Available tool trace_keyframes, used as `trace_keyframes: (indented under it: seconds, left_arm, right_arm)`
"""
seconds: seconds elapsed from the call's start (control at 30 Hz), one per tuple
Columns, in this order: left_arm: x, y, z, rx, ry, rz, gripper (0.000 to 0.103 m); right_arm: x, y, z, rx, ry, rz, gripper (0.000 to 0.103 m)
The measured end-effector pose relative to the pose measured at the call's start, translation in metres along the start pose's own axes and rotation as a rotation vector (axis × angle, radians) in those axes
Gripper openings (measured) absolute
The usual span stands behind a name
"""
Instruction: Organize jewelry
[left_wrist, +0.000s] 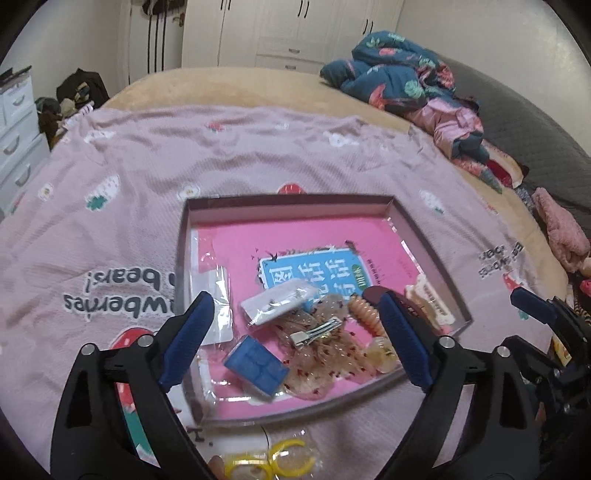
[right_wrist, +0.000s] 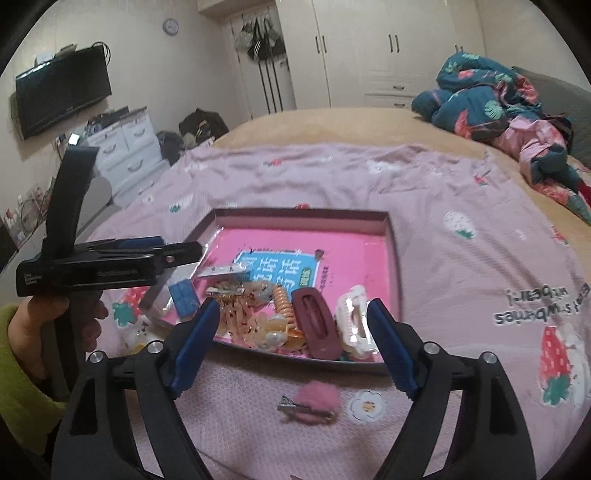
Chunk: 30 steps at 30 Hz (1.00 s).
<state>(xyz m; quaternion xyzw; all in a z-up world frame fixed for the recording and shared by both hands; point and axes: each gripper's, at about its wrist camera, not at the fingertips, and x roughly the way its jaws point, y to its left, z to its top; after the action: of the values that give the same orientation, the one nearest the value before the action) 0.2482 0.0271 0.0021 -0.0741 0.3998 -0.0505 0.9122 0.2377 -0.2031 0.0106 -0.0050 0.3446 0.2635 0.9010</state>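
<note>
On a pink bedspread (right_wrist: 424, 206), a shallow box (left_wrist: 288, 200) holds hair accessories: a blue case (left_wrist: 256, 364), a silver clip (left_wrist: 316, 331), a maroon barrette (right_wrist: 316, 325) and a white claw clip (right_wrist: 354, 319). The left gripper (left_wrist: 295, 332) hangs above it, fingers apart, empty. The right gripper (right_wrist: 291, 347) is spread too; a pink pompom clip (right_wrist: 309, 404) lies at its 6 o'clock.

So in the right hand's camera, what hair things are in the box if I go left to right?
Blue box → silver clip → orange spiral hair tie → maroon clip → white claw clip.
</note>
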Motion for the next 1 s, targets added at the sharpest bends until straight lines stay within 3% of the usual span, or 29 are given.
trace_keyframes:
  seconds: [0.27,0.53,0.77,1.0]
  left_arm:
    - [-0.056,-0.005,-0.002,0.000,-0.102,0.021,0.093]
    - [-0.095,-0.007,-0.016,-0.007,-0.156,0.032,0.094]
    - [-0.103,-0.001,-0.038,-0.007,-0.139,0.065,0.094]
    - [-0.090,0.013,-0.061,-0.030,-0.073,0.092,0.094]
  right_arm:
    - [-0.036,0.006,-0.001,-0.013,-0.078,-0.013,0.086]
    - [-0.058,0.017,-0.007,-0.040,-0.103,-0.008,0.087]
    - [-0.054,0.025,-0.019,-0.065,-0.066,0.000,0.089]
    - [-0.034,0.029,-0.036,-0.089,0.014,-0.003,0.089]
